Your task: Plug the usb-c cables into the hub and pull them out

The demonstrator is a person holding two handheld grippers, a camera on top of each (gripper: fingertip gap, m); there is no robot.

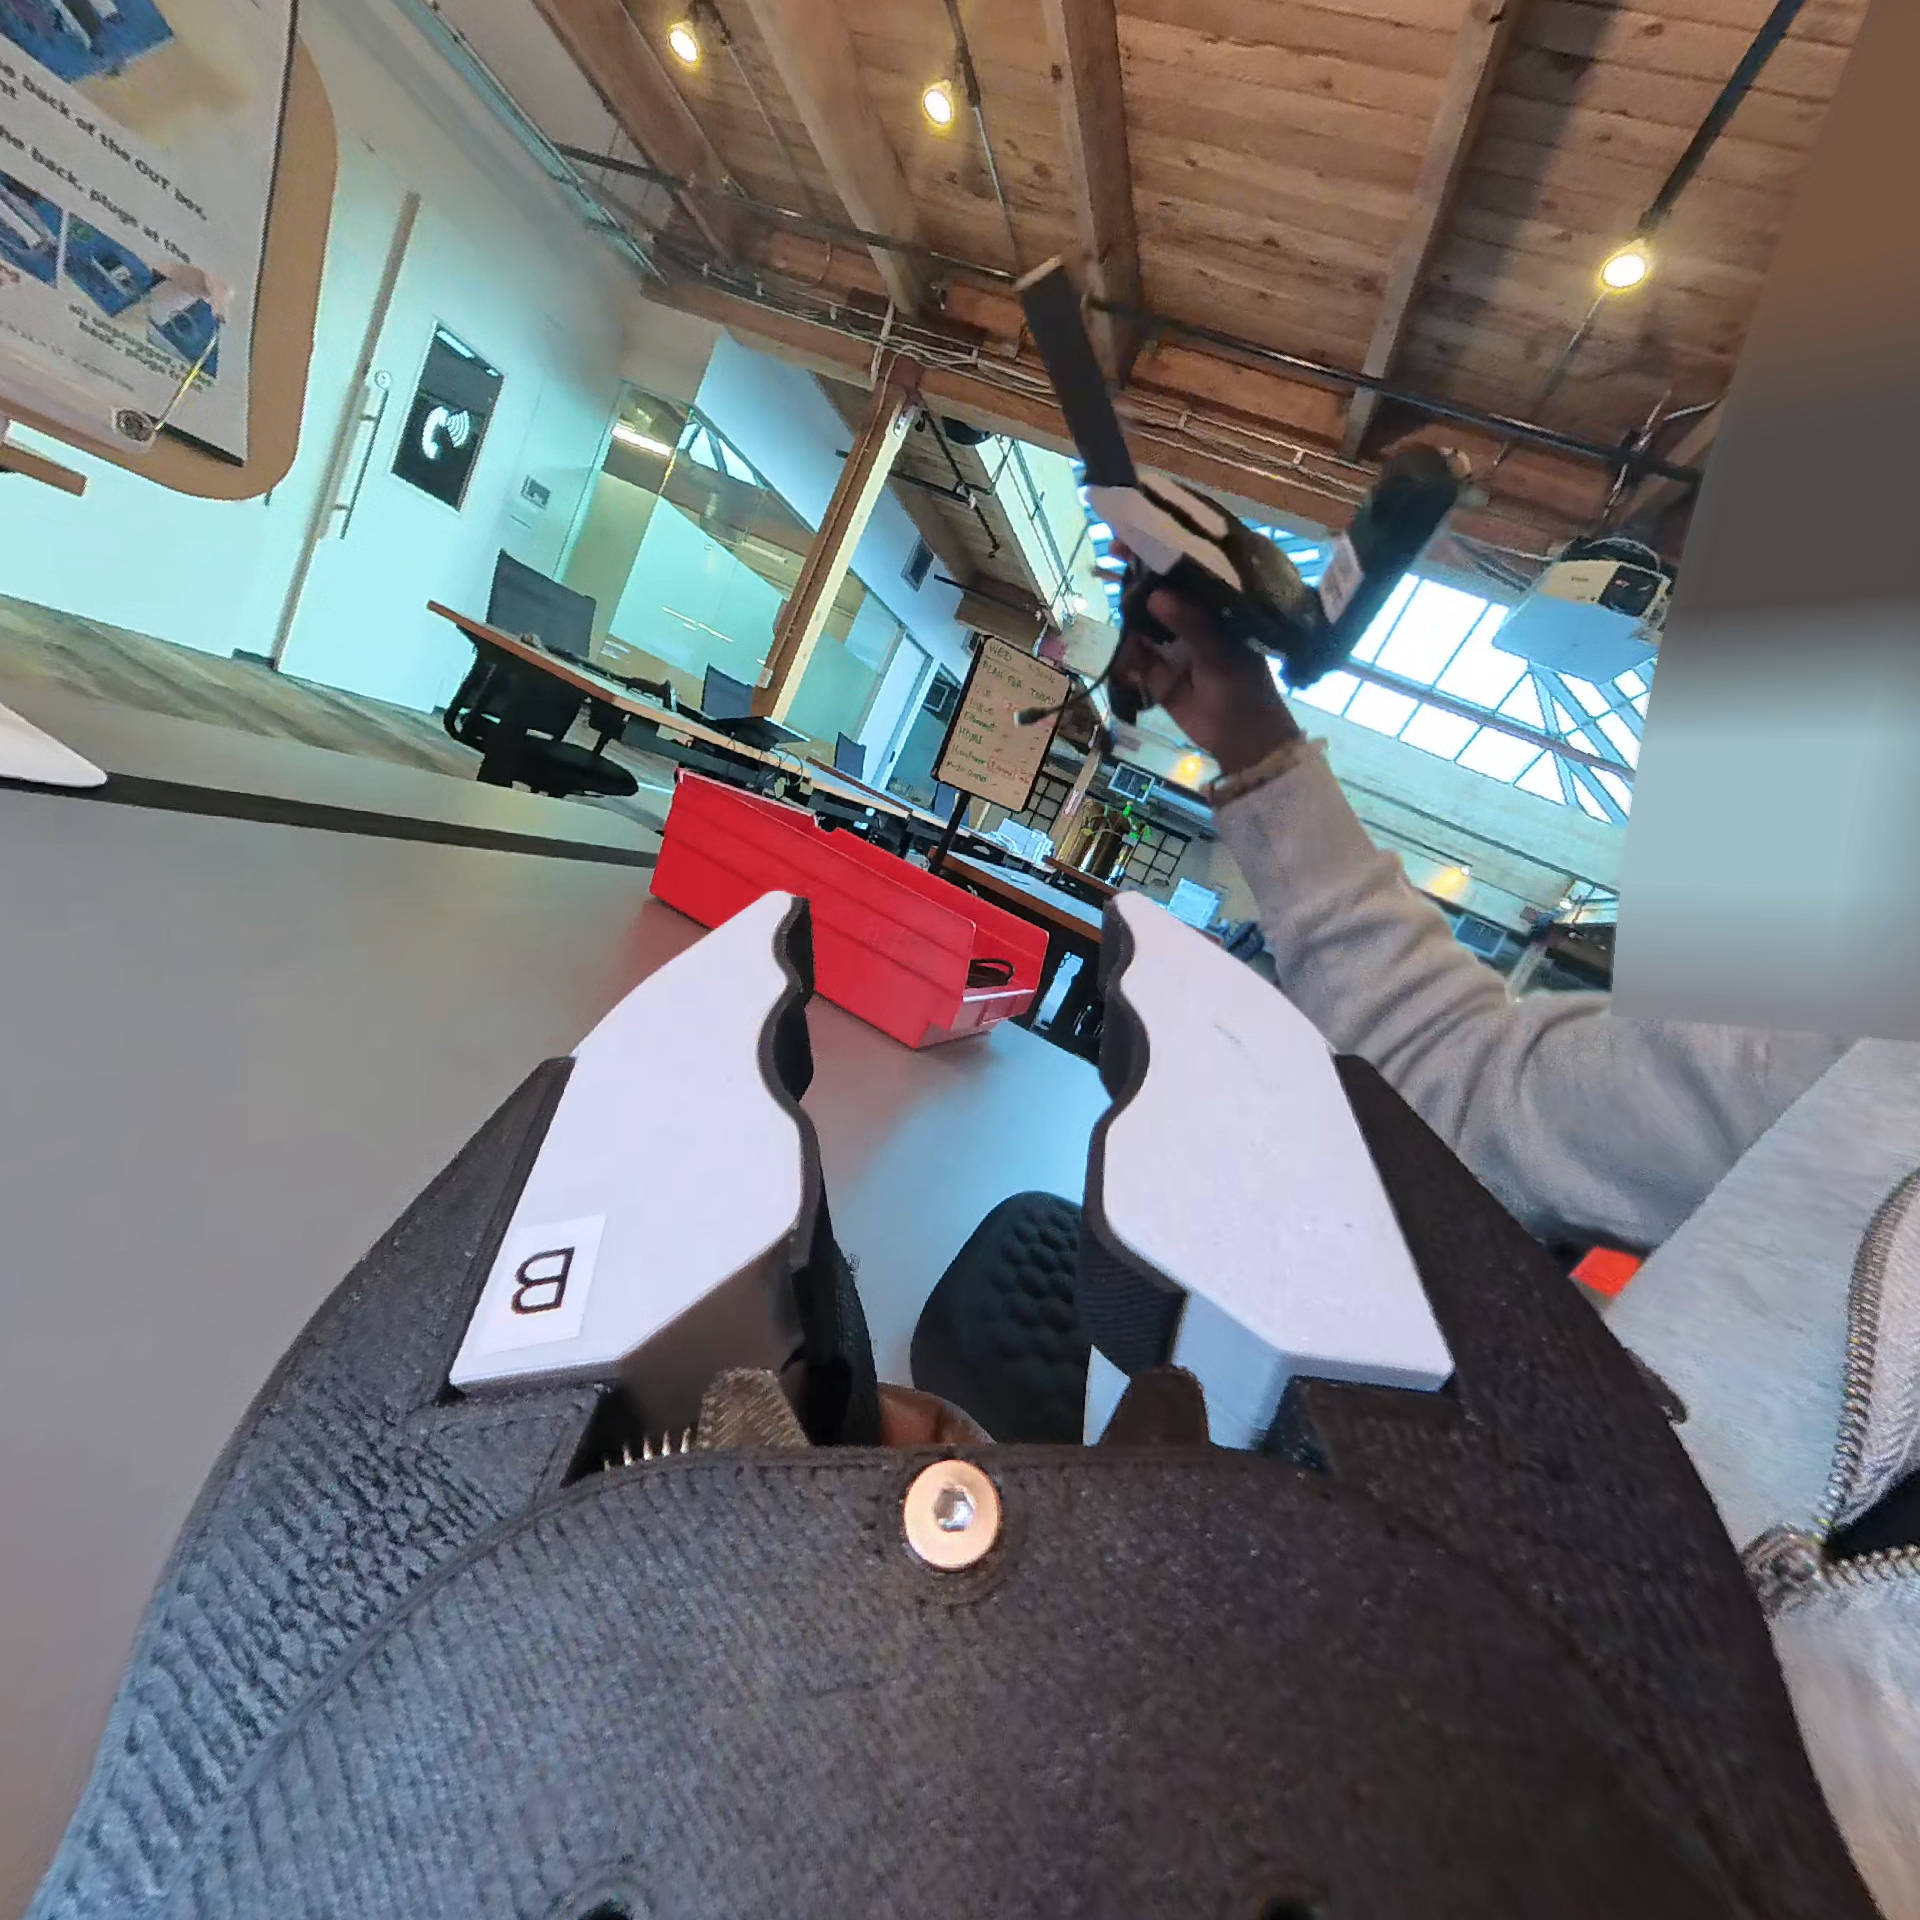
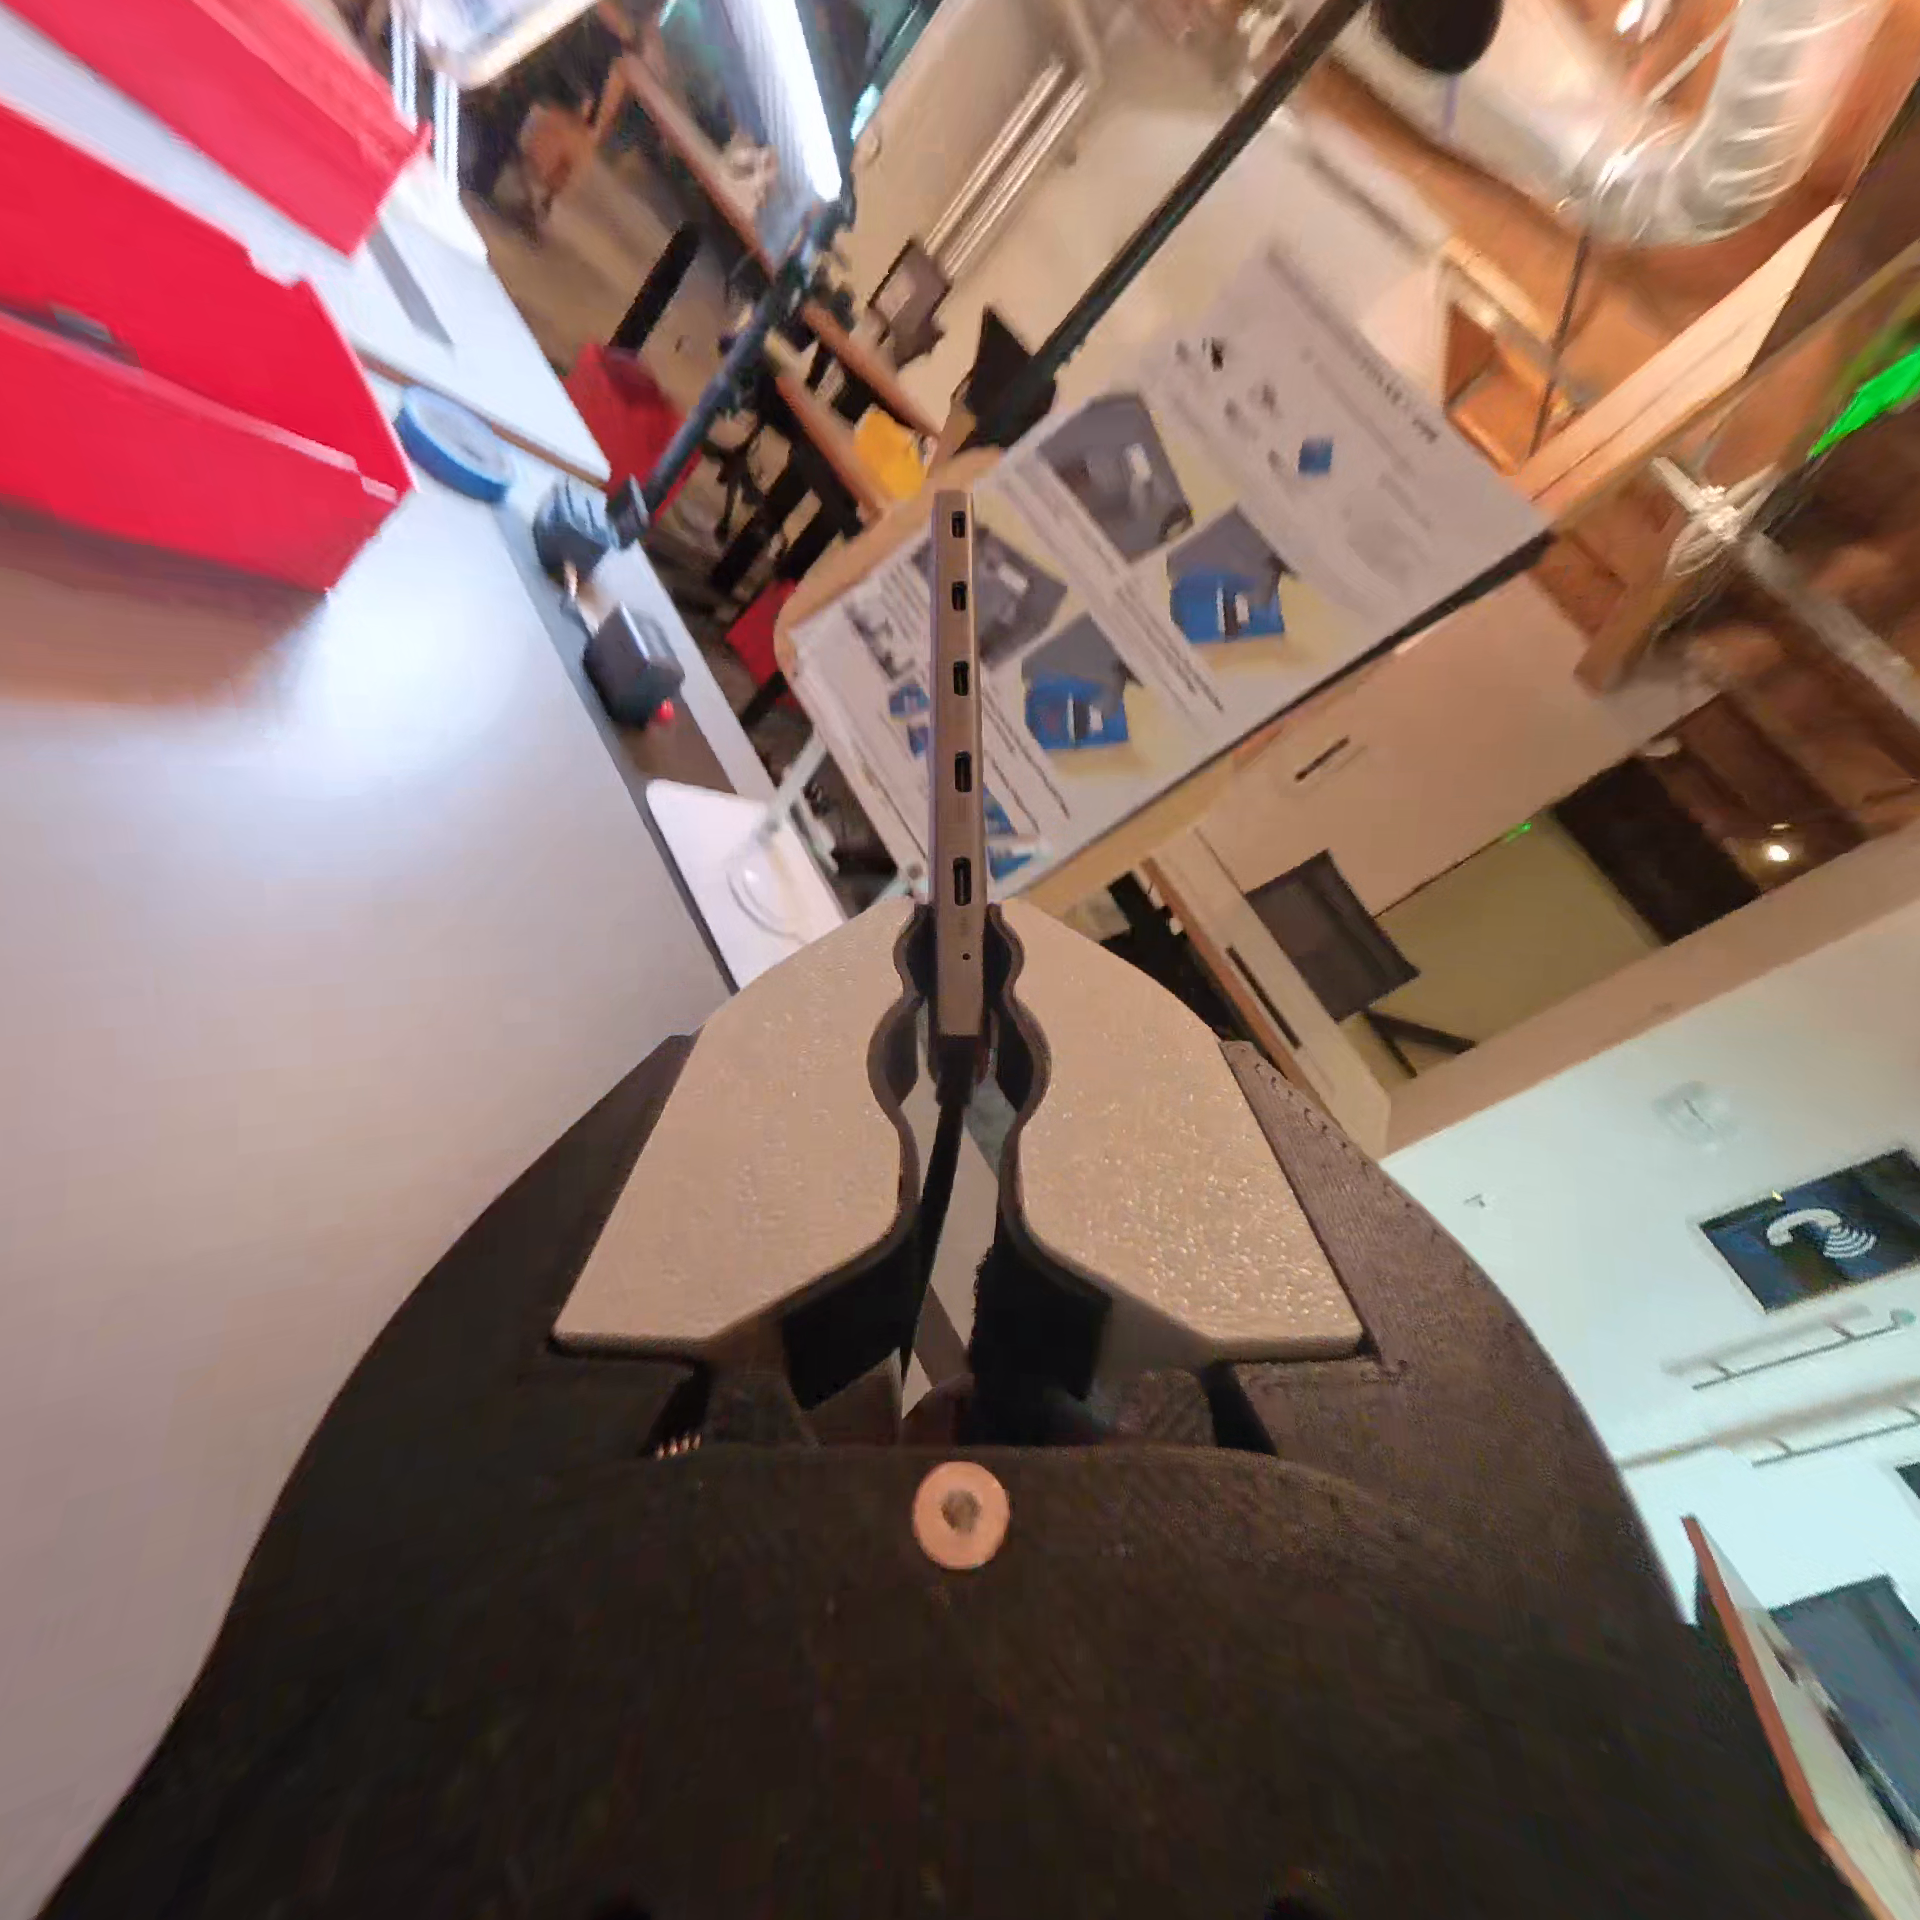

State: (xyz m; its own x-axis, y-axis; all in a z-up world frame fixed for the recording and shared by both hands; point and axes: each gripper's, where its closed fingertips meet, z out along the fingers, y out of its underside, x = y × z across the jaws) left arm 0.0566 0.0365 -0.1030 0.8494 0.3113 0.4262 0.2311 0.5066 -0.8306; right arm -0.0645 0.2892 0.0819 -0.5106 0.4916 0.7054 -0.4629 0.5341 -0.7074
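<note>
My right gripper [image 2: 958, 925] is shut on a slim grey USB hub [image 2: 954, 707], held edge-on and pointing away, with several empty ports along its narrow side. The hub's black cable [image 2: 940, 1153] runs back between the fingers. In the left wrist view the right gripper [image 1: 1164, 520] is raised high in a person's hand, with the hub [image 1: 1075, 390] sticking up as a dark bar. My left gripper [image 1: 951, 956] is open and empty, low over the grey table [image 1: 312, 1039]. No loose USB-C cable is clearly visible.
A red bin [image 1: 831, 914] lies on the table ahead of the left gripper; more red bins [image 2: 177, 343] stand left in the right wrist view. A blue tape roll [image 2: 452, 442], black adapters [image 2: 623, 655] and an instruction poster [image 2: 1174, 582] are beyond. A grey-sleeved arm [image 1: 1455, 1018] crosses at right. There is about 35 cm between the tips of the two grippers.
</note>
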